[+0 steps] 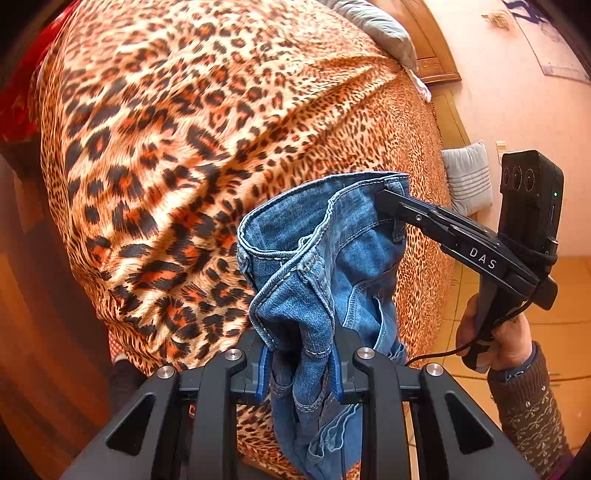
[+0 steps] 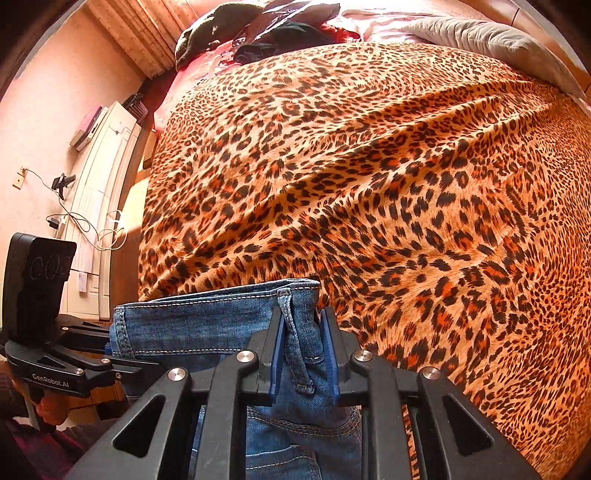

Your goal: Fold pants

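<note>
Blue denim pants [image 1: 332, 258] hang by their waistband above a leopard-print bedspread [image 1: 184, 147]. In the left wrist view my left gripper [image 1: 300, 365] is shut on a bunched part of the waistband, and the cloth droops below the jaws. My right gripper [image 1: 384, 197] reaches in from the right, clamped on the waistband's far corner, with a person's hand [image 1: 498, 339] on its handle. The right wrist view shows my right gripper [image 2: 302, 332] shut on the pants [image 2: 207, 321] at a belt loop. The waistband stretches left from there to my left gripper [image 2: 114, 356].
The leopard bedspread [image 2: 369, 184] covers a wide bed. A grey pillow [image 2: 480, 33] lies at its far end and dark clothes [image 2: 258, 26] are piled at the back. A grey cushion [image 1: 469, 177] sits on the floor by the wall. A white cabinet [image 2: 103, 184] with cables stands to the left.
</note>
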